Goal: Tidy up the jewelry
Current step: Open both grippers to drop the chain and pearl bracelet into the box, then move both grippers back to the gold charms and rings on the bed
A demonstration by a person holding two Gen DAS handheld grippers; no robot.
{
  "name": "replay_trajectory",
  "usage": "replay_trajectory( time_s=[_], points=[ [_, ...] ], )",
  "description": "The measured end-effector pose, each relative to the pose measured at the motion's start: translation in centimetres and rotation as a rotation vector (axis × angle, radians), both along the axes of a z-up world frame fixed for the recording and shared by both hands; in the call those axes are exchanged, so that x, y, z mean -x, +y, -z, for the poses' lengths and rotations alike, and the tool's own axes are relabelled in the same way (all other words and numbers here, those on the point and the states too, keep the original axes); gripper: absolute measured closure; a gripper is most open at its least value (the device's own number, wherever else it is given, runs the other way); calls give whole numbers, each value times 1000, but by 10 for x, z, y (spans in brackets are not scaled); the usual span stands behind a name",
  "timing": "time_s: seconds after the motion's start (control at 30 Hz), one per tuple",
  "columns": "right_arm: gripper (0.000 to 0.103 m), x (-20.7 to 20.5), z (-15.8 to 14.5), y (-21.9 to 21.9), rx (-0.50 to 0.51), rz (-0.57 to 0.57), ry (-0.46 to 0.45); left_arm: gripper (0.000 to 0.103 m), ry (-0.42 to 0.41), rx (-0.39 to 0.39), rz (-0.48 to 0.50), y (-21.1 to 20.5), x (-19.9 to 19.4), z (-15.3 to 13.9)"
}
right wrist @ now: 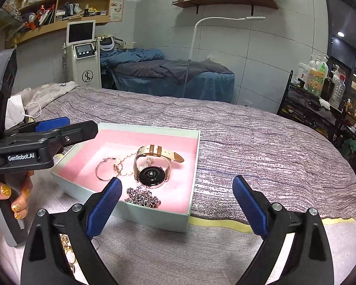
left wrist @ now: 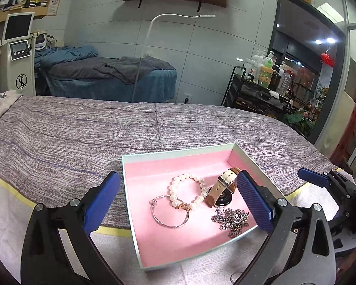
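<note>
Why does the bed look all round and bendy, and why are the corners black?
Left wrist view: the fisheye lens bows the striped purple bedspread into a dome and blackens the corners. Right wrist view: the same bending, and the mint-green box with pink lining looks skewed; the jewellery in it stays sharp. Both views: dim, bluish room light.

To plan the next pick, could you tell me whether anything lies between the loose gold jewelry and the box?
Nothing visible does: bare cloth separates the gold jewelry from the box, though a finger of the right gripper hides part of it.
</note>
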State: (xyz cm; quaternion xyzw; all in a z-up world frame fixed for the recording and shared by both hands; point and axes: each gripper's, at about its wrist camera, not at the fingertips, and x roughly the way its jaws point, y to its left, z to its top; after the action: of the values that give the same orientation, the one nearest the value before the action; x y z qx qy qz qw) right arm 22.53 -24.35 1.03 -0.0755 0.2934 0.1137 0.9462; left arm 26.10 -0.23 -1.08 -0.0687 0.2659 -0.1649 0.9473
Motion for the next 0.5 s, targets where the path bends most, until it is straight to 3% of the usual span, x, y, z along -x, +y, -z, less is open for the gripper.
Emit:
replay_trajectory(
  time_s=[0.27, 0.5],
  points=[
    [11, 16, -3, 7, 9, -46, 16, 6, 4, -9, 2, 5, 42, 4],
    [11, 32, 4, 10, 18, -128, 113, 6, 42, 2, 3, 19, 75, 15]
  ],
)
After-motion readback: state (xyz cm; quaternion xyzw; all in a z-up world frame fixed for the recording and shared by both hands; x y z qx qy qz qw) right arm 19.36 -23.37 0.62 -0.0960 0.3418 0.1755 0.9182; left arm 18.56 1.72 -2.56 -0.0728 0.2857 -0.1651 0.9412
